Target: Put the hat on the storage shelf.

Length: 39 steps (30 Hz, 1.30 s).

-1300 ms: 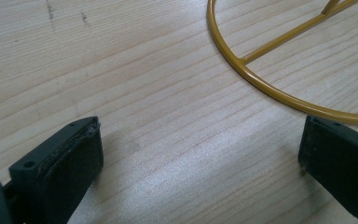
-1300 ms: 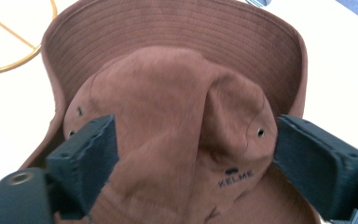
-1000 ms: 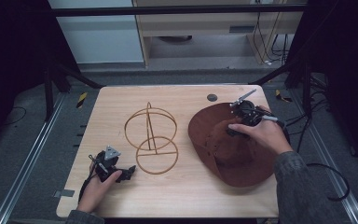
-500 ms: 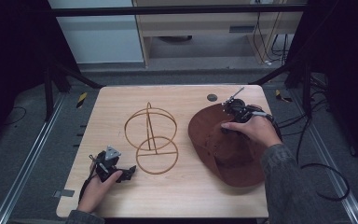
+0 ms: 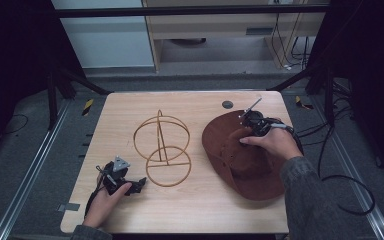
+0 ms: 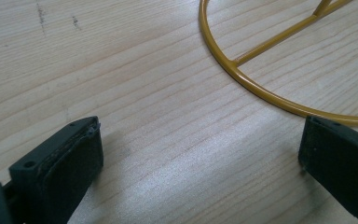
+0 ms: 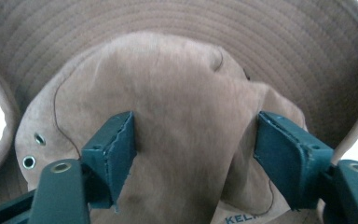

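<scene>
From up high: wooden tabletop [image 5: 195,210], a brown suede-looking hat [image 5: 240,162] lying at about 3 o'clock, and a gold wire stand [image 5: 161,147] made of two hoops and a post near the middle. The right gripper [image 5: 252,120] sits on the hat's far edge, around 1 o'clock of it. The left gripper [image 5: 122,179] rests at 8 o'clock of the tabletop, just beside the stand's lower hoop.

Left gripper view: fingers [image 6: 56,163] spread wide over bare wood grain, nothing between them. The thin painted hoop [image 6: 256,88] curves past at 1 o'clock.

Right gripper view: fingers [image 7: 114,149] apart, straddling a soft fold of the crown [image 7: 182,116], not pinched yet. Fuzzy nap, stitched ridges on the brim, little metal eyelets [image 7: 33,150] at 9 o'clock.

My guess is the hat's headed for the stand. I'd take a deep bite of that fold before closing, since floppy fabric like this will likely slip or sag.
</scene>
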Each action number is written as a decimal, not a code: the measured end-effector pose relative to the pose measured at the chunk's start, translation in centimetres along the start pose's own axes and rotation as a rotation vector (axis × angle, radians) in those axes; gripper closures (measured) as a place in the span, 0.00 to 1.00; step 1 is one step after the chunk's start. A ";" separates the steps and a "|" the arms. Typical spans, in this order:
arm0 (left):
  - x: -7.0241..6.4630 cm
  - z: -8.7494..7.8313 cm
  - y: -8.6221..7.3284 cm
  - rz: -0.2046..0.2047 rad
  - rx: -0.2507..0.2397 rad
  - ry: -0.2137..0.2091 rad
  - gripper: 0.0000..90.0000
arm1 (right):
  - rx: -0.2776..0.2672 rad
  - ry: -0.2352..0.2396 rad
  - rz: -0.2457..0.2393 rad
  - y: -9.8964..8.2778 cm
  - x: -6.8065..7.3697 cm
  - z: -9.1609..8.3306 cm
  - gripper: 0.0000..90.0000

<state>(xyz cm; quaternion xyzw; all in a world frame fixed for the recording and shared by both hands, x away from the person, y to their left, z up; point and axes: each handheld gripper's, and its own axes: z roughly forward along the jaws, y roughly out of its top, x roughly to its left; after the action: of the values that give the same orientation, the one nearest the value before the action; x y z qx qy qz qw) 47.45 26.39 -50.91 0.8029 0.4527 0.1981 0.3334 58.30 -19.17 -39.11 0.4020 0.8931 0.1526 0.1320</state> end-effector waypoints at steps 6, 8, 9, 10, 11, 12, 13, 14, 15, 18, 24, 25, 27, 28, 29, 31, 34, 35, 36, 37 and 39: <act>0.0 0.0 0.0 -0.004 0.000 -0.001 0.00 | 0.004 0.003 -0.007 -0.4 -0.1 0.3 0.52; 0.0 0.0 0.0 -0.003 0.000 -0.001 0.00 | 0.007 0.003 -0.018 -0.5 -0.2 0.3 0.64; 0.0 0.0 0.0 -0.003 0.000 -0.001 0.00 | 0.013 0.005 -0.026 -0.6 -0.3 0.4 0.76; 0.0 0.0 0.0 -0.002 0.000 -0.001 0.00 | 0.014 0.008 -0.027 -0.6 -0.3 0.4 0.82; 0.0 0.0 0.0 -0.002 0.000 -0.001 0.00 | 0.014 0.008 -0.027 -0.6 -0.3 0.4 0.82; 0.0 0.0 0.0 -0.002 0.000 -0.001 0.00 | 0.012 0.016 -0.016 -0.7 -0.3 0.4 0.86; 0.0 0.0 0.0 -0.002 0.000 -0.001 0.00 | 0.008 0.023 -0.015 -0.8 -0.4 0.4 0.89; 0.0 0.0 0.0 -0.002 0.000 -0.001 0.00 | 0.007 0.026 -0.018 -0.8 -0.5 0.4 0.92; 0.0 0.0 0.0 -0.002 0.000 -0.002 0.00 | 0.006 0.032 -0.020 -0.9 -0.5 0.5 0.94; 0.0 0.0 0.0 0.001 0.003 -0.002 0.00 | -0.007 0.052 -0.019 -1.1 -0.5 0.3 0.97; 0.0 0.0 0.0 0.002 0.004 -0.002 0.00 | -0.053 0.077 0.005 -1.7 -1.0 -1.0 0.99; 0.0 0.0 0.0 0.002 0.004 -0.002 0.00 | -0.060 0.080 0.004 -1.8 -1.0 -1.3 0.99; 0.0 0.0 0.0 0.000 0.002 -0.002 0.00 | -0.070 0.082 -0.001 -1.8 -0.9 -1.9 0.99; 0.0 0.0 0.0 0.000 0.002 -0.002 0.00 | -0.070 0.082 -0.001 -1.8 -0.9 -1.9 0.99; 0.0 0.0 0.0 0.000 0.002 -0.002 0.00 | -0.079 0.092 -0.001 -1.8 -0.9 -2.4 0.99; 0.0 0.0 0.0 0.000 0.002 -0.002 0.00 | -0.086 0.093 -0.005 -1.8 -0.8 -2.7 0.99; 0.0 0.0 0.0 -0.002 0.000 -0.002 0.00 | -0.108 0.098 -0.015 -1.8 -0.8 -3.9 0.99; 0.0 0.0 0.0 -0.002 0.000 -0.002 0.00 | -0.111 0.097 -0.014 -1.7 -0.8 -4.3 0.99; 0.0 0.0 0.0 -0.002 0.000 -0.002 0.00 | -0.116 0.099 -0.016 -1.7 -0.8 -4.6 0.99; 0.0 0.0 0.0 -0.002 0.000 -0.002 0.00 | -0.116 0.099 -0.016 -1.7 -0.8 -4.6 0.99; 0.0 0.0 0.0 -0.002 0.000 -0.002 0.00 | -0.132 0.098 -0.013 -1.6 -0.7 -5.5 0.99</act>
<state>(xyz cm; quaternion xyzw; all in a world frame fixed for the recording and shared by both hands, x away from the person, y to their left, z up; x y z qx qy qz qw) 47.43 26.36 -50.92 0.8026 0.4532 0.1972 0.3339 55.74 -21.62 -34.58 0.3786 0.8891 0.2301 0.1152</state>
